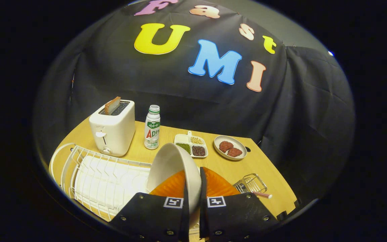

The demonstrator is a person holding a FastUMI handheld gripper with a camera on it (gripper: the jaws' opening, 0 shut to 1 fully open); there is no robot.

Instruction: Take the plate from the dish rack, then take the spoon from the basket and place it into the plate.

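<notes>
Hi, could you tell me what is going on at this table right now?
A hand-held gripper has its two fingers closed on the rim of a white plate, held tilted above the dish rack. An orange dish stands behind the plate. The spoon is still in the small wire basket nearby.

A white, deep, bowl-like plate [175, 169] stands on edge, tilted, its rim caught between the two fingers, which press on it from both sides. It sits at the near end of the white wire dish rack [96, 174]. A small wire basket [251, 183] stands on the wooden table beside the fingers; a spoon [260, 194] with a striped handle lies in it, handle jutting out
</notes>
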